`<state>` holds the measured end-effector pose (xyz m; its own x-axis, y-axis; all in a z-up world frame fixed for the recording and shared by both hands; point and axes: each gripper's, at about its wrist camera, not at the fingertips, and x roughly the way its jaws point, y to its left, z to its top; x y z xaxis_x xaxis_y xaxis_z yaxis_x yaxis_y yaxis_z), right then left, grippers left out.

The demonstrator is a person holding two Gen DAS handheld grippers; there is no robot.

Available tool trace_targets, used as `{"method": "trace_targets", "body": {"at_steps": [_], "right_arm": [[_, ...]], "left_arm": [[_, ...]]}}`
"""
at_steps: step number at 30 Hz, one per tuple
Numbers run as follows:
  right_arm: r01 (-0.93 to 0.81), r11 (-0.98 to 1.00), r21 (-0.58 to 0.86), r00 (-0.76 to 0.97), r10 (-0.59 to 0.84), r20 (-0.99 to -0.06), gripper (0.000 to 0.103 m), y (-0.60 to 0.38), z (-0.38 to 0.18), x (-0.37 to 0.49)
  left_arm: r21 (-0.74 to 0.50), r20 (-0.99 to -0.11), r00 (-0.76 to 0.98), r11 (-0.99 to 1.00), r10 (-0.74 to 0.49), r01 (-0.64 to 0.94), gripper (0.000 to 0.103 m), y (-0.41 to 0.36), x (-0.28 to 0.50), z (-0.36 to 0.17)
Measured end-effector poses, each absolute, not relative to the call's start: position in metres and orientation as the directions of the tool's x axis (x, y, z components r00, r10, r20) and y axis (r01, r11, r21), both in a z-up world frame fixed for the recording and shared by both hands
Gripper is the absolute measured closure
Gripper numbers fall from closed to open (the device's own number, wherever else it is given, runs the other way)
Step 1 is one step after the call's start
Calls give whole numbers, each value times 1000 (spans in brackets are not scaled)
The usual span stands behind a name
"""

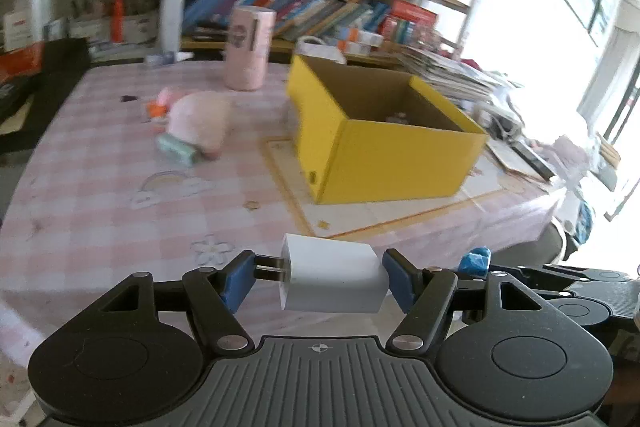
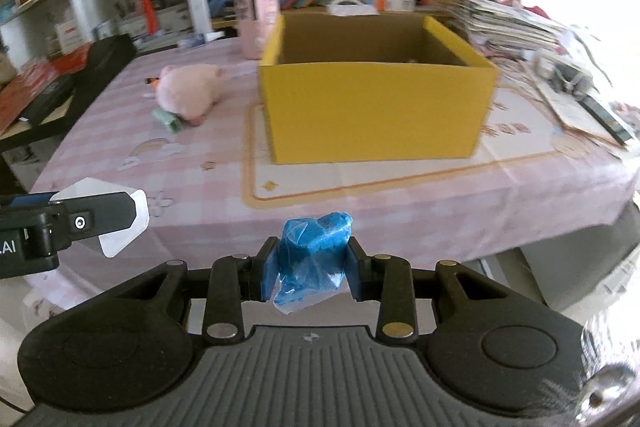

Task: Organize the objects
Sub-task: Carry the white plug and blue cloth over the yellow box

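Observation:
My left gripper (image 1: pixel 318 277) is shut on a white plug charger (image 1: pixel 332 279), prongs against the left pad, held above the near table edge. My right gripper (image 2: pixel 312 267) is shut on a blue plastic-wrapped object (image 2: pixel 314 251); it also shows in the left wrist view (image 1: pixel 474 261). The charger shows at the left of the right wrist view (image 2: pixel 120 223). An open yellow box (image 1: pixel 380 147) (image 2: pixel 376 107) stands on a mat ahead of both grippers. A pink plush pig (image 1: pixel 198 119) (image 2: pixel 188 93) lies left of the box, with a green roll (image 1: pixel 178 149) (image 2: pixel 168 121) beside it.
A pink cylinder (image 1: pixel 250 47) (image 2: pixel 256 17) stands behind the box. The table has a pink checked cloth (image 1: pixel 100 187). Bookshelves (image 1: pixel 320 3) run along the back. Stacked papers (image 2: pixel 520 23) lie at the right, a black case (image 2: pixel 60 87) at the left.

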<state>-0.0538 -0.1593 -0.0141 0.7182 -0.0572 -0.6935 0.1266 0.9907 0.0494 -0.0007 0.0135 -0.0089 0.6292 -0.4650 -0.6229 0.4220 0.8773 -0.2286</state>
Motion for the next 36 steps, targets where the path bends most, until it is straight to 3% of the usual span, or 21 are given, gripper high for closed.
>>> {"method": "trace_targets", "body": {"at_steps": [11,28,36], "right_arm": [[243,968,67,710,-130,-692,71,-195,-13,-62],[212,975,73,696,-98,-711,71,-208,-17,-22],[216,973,76,712,-104,-694,71,-223,-16,-11]], "left_arm": [[-209,-616,595,836,-516,508,34,-20,7,-5],[-177,-601,619,839,-506,515,34,-38,33,0],[-117,-538,667,829,-516,547,33,-57,37,14]]}}
